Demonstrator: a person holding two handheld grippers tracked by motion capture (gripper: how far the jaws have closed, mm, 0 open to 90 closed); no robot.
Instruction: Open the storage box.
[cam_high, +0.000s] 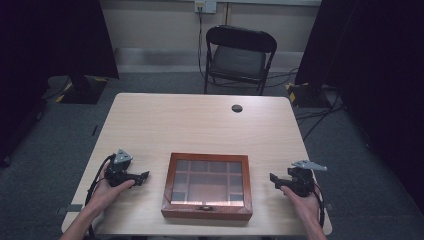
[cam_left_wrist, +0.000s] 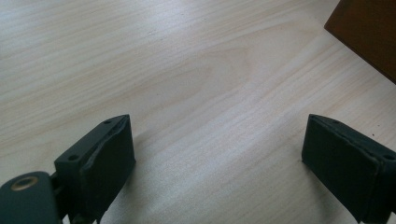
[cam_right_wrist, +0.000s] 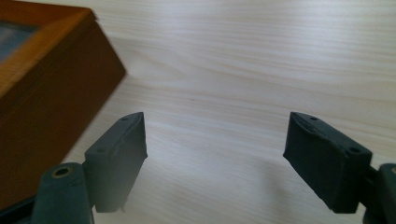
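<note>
While lying shut at the near middle of the tabletop (cam_high: 200, 120), flanked yet untouched, could slide all too easily: box (cam_high: 207, 185), wooden frame, glass lid, weighed down by nothing. Pushed from one side alone, likely to skate over the smooth tabletop or twist round, perhaps toward the near edge, already close to its front. Raised by the lid with the latch (cam_high: 203, 207) fastened, likely to come up whole and then drop. Pressed on the glass rather than the frame, at risk of cracking or slipping free.

Left gripper (cam_high: 142, 176): held at the box's left, near but apart; fingers spread wide and empty over bare tabletop, with a corner of the box at the upper right of the left gripper view. Right gripper (cam_high: 274, 179): mirrored at the box's right, also apart; fingers likewise released, grasping nothing, with the box's side wall off to the left in the right gripper view. Brought in too low, liable to scrape on the tabletop; brought in unevenly, liable to knock the box askew. As for the latch, small and low on the front wall: hard to catch with such broad fingers, easy to slip off.

Counted, large to small: one tabletop; one chair (cam_high: 239, 57) beyond the far edge; one box, with roughly a dozen compartments under the glass, too blurred for a firm tally; two grippers; four fingers; one round hole (cam_high: 237, 108) near the far edge; one latch.
</note>
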